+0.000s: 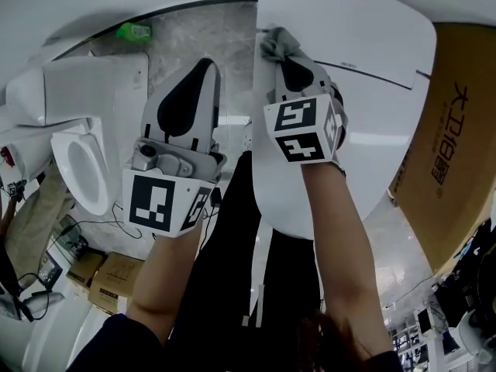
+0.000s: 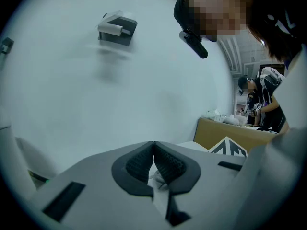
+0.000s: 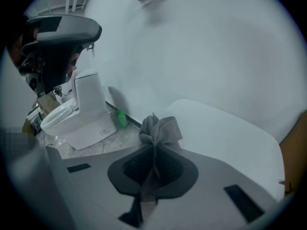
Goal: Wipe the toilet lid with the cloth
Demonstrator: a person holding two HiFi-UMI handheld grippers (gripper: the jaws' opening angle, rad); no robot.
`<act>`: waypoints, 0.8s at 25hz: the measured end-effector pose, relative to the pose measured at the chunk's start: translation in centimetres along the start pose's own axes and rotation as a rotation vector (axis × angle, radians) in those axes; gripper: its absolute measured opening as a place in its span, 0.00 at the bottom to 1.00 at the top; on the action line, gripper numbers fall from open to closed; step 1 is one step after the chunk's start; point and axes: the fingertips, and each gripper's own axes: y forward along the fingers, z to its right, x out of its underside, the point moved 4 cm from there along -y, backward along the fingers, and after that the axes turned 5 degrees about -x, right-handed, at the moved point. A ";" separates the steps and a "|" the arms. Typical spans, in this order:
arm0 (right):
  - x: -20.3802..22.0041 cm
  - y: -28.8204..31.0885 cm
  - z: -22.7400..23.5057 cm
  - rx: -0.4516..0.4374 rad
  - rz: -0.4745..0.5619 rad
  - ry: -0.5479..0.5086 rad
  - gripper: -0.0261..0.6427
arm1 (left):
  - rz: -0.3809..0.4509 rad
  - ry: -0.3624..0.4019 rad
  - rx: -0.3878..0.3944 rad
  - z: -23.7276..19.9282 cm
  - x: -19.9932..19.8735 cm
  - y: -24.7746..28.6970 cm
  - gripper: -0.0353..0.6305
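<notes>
The white toilet lid [image 1: 364, 33] lies closed on the right, seen also in the right gripper view [image 3: 225, 128]. My right gripper [image 1: 280, 53] is over the lid's left far edge, shut on a bunched grey cloth [image 1: 276, 43]. The cloth [image 3: 159, 131] sticks out past the closed fingertips and hangs down between the jaws of the right gripper [image 3: 153, 150]. My left gripper [image 1: 203, 70] is held up to the left of the lid, apart from it. In its own view the left gripper [image 2: 153, 145] is shut, pads touching, and faces a bare white wall.
A second white toilet [image 1: 77, 157] stands at the left with a green bottle [image 1: 133, 31] by the wall behind it. A brown cardboard box [image 1: 453, 130] lies right of the lid. Cables and boxes [image 1: 108, 273] sit on the floor at lower left. People [image 2: 261, 99] stand beyond the box.
</notes>
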 end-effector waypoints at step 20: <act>0.7 -0.3 -3.9 -0.221 -0.032 -0.103 0.09 | 0.000 0.003 -0.002 0.4 0.0 -0.3 0.08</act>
